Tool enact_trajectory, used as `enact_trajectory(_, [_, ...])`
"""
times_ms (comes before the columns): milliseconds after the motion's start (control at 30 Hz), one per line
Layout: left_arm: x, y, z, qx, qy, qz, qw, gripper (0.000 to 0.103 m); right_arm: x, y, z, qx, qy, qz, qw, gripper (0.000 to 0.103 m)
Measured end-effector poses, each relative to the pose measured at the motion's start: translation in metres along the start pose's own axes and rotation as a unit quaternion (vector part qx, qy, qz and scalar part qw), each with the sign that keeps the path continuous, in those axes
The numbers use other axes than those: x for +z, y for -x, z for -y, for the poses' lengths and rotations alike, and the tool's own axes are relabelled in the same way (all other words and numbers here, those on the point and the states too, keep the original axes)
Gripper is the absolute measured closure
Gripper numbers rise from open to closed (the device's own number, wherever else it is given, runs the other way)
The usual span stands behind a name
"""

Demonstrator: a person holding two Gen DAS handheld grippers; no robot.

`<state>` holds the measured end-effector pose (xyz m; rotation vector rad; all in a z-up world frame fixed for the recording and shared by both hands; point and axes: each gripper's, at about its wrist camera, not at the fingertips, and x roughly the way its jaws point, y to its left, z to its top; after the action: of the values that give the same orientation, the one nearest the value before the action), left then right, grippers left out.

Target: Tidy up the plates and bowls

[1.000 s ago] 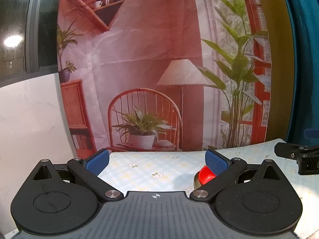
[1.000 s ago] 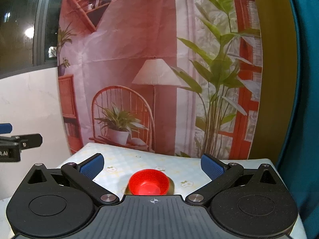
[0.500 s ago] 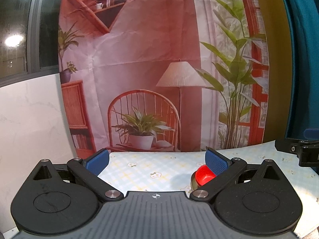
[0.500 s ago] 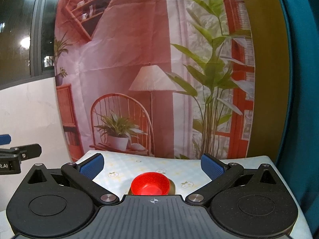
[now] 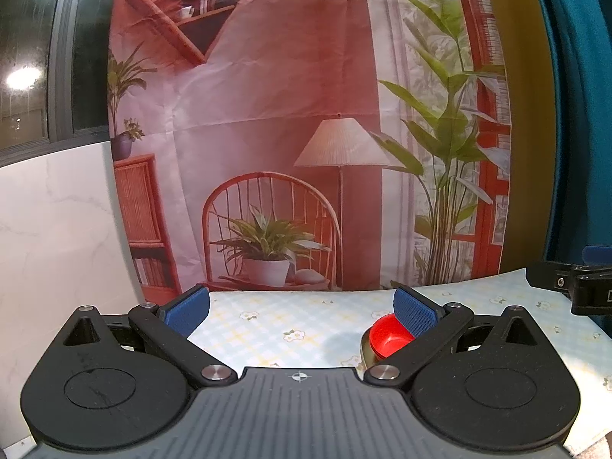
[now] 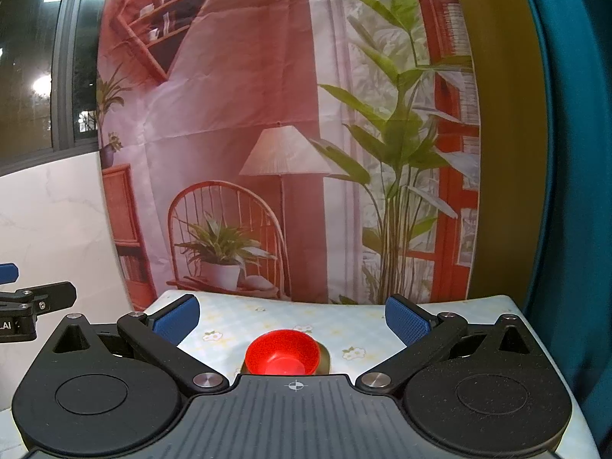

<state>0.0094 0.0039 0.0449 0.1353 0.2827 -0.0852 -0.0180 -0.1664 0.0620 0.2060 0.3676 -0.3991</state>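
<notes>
A small red bowl (image 6: pixel 283 352) sits on a gold-coloured plate (image 6: pixel 323 357) on the flowered tablecloth (image 6: pixel 344 321). In the right wrist view it lies low and centred, just beyond my open, empty right gripper (image 6: pixel 292 317). In the left wrist view the red bowl (image 5: pixel 388 338) and the plate's edge (image 5: pixel 365 352) show partly behind the right fingertip (image 5: pixel 415 311) of my open, empty left gripper (image 5: pixel 302 306). Both grippers hover above the table, apart from the bowl.
A printed backdrop (image 5: pixel 306 134) with a chair, lamp and plants hangs at the table's far edge. A white wall (image 5: pixel 57 229) stands left, a teal curtain (image 6: pixel 573 191) right. The other gripper shows at the right edge (image 5: pixel 573 287) and at the left edge (image 6: pixel 30 306).
Both views have shifted slightly. More of the tablecloth and bowl shows now. The jaws stayed open and the bowl has not moved.
</notes>
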Motion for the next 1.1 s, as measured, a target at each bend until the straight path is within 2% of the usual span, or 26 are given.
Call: enact_trajectory(1100, [0.0007,0.0007,-0.0006,-0.003,-0.001,-0.006,1.0,0.0,-0.0006,0.0001,0.0004,-0.001,-0.003,0.0,1.0,0.0])
